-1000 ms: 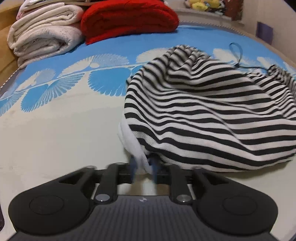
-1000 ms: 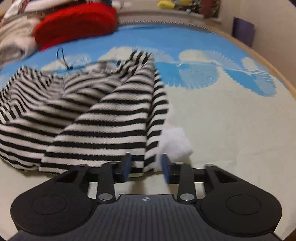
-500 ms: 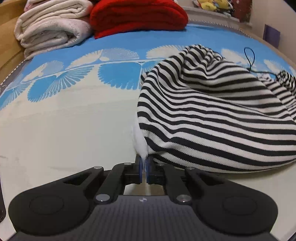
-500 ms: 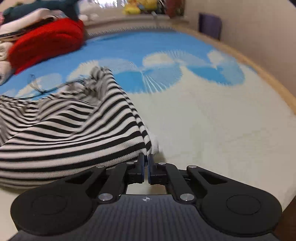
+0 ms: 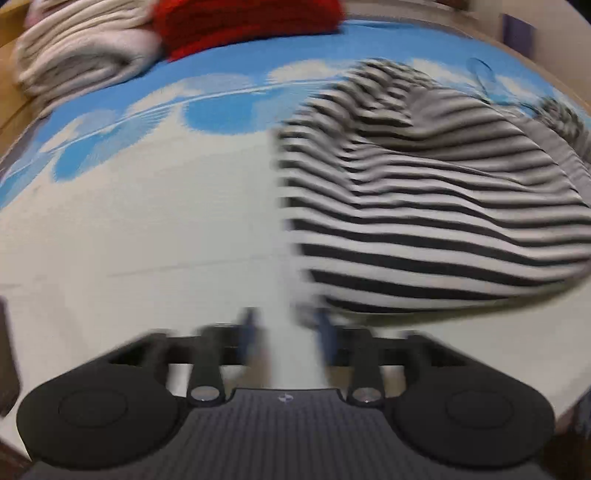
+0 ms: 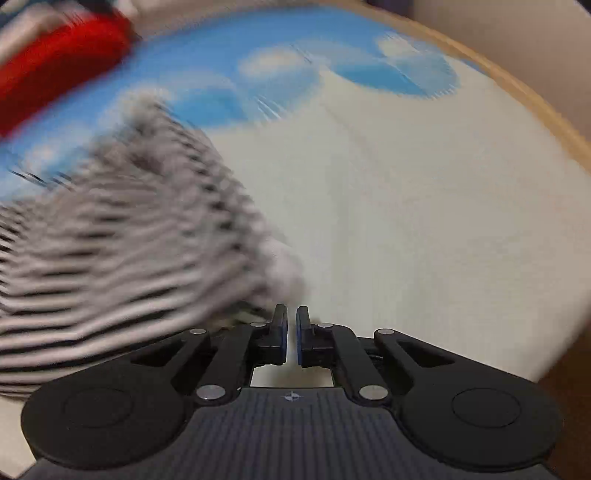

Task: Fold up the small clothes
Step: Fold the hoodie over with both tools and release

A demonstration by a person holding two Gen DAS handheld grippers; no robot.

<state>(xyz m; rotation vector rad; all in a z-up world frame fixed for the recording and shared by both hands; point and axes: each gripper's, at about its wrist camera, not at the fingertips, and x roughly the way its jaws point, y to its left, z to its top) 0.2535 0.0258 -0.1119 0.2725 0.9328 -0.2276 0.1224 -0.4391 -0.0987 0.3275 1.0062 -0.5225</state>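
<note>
1. Nowhere does any readable writing show; each gripper body bears only a small round emblem at its front edge, too small to make out.
2. Nearest in the left wrist view, the left gripper has its blue-padded fingers spread wide apart, with nothing between them. The right-hand finger sits just beside the near hem of the striped garment; blur hides whether they touch.
3. Nearest in the right wrist view, the right gripper has its fingers drawn almost together, a thin slit left between the pads. Nothing is seen in that slit; the garment lies just left of the tips, and a grasp cannot be told.
4. Farther out, the garment lies bunched on the bed cover, cream with blue fan shapes.
5. Farthest, a red blanket and cream blankets sit stacked at the cover's back edge.
</note>
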